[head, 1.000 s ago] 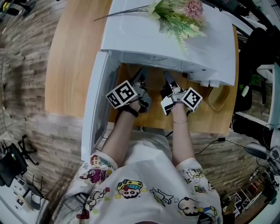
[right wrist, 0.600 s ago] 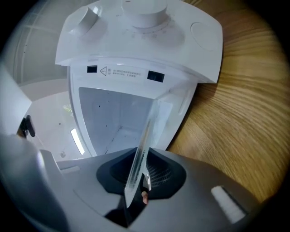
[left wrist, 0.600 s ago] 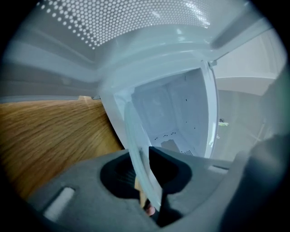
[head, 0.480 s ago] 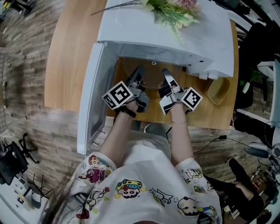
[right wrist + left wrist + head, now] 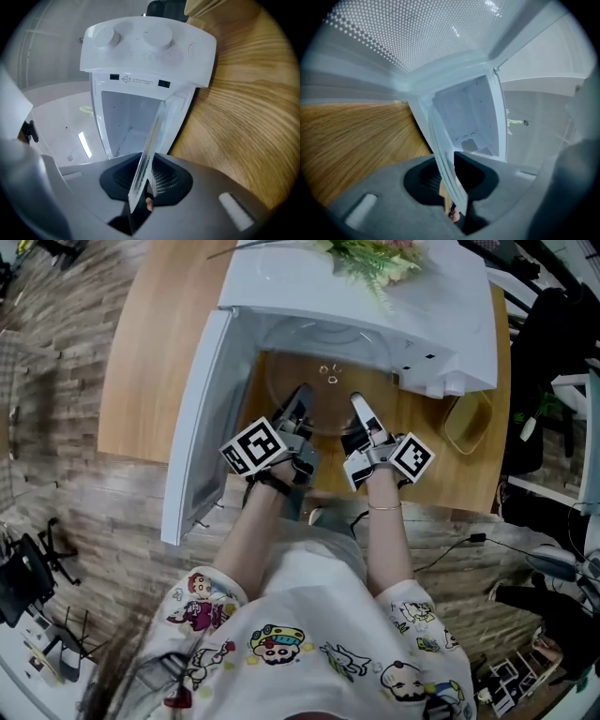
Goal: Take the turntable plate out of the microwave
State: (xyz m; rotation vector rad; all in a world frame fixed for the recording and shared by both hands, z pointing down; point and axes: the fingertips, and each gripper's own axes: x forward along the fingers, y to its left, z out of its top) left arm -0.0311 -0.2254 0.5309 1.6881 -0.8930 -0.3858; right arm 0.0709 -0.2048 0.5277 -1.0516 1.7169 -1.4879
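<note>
Plate (image 5: 323, 390), of clear glass, is pinched at its near rim by the left gripper (image 5: 298, 407) and right gripper (image 5: 361, 414), over the table (image 5: 150, 352), just before the microwave (image 5: 375, 306) mouth. Its left edge is flanked by the open door (image 5: 199, 427).

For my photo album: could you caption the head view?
Left gripper and right gripper hold a glass turntable plate at the open microwave's mouth.

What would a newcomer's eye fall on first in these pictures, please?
Most striking is the clear glass turntable plate, partly out of the open white microwave at the head view's centre. Its near edge is clamped by the left tool and the right tool. The microwave door stands open at the left, and a spray of flowers lies on the microwave's top.
</note>
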